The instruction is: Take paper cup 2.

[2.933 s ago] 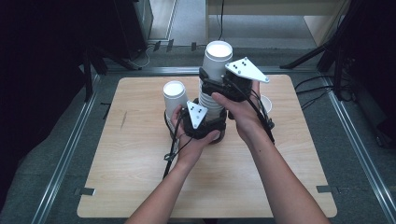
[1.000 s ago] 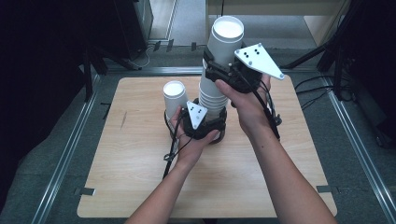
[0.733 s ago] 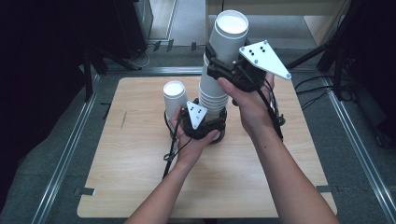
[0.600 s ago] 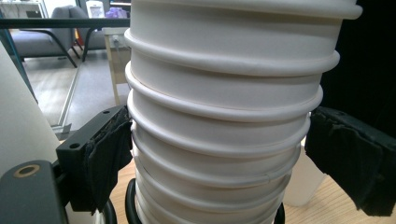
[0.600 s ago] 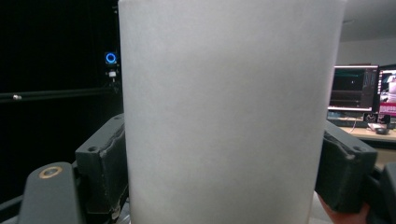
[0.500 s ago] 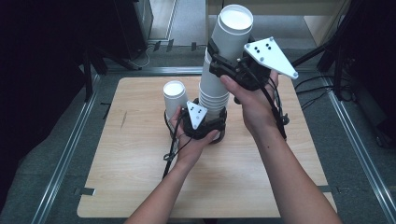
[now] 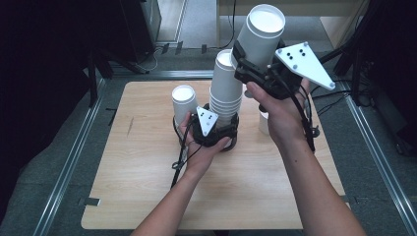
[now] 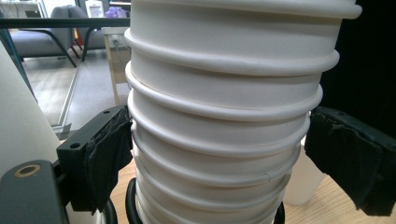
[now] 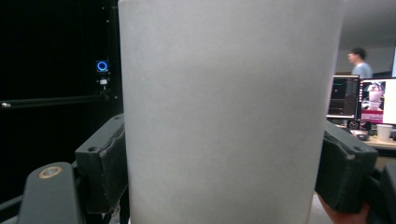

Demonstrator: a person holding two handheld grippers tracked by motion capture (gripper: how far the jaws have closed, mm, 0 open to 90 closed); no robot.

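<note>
**Op A:** Biggest first: the worktop (image 7: 147, 196) carries the stack (image 7: 225, 98), and I've got the left tongs (image 7: 216, 130) round its lower rims so it stays down while a cup comes off the top.

**Op B:** Are they pinching it?

**Op A:** In the left gripper view the left pad (image 8: 109, 154) touches the rims; the other pad looks just clear, though the angle is poor. I'd call it a brace, not a squeeze.

**Op B:** And the right?

**Op A:** The right tongs (image 7: 255, 64) are clamped on one cup (image 7: 260, 34), upright, held above and right of the stack. A second ago its base was still nested there; now it's clear. The left hasn't shifted.

**Op B:** Loose ones?

**Op A:** A single cup (image 7: 184, 101) just left of the stack, another (image 7: 264, 125) behind my right hand.
</note>
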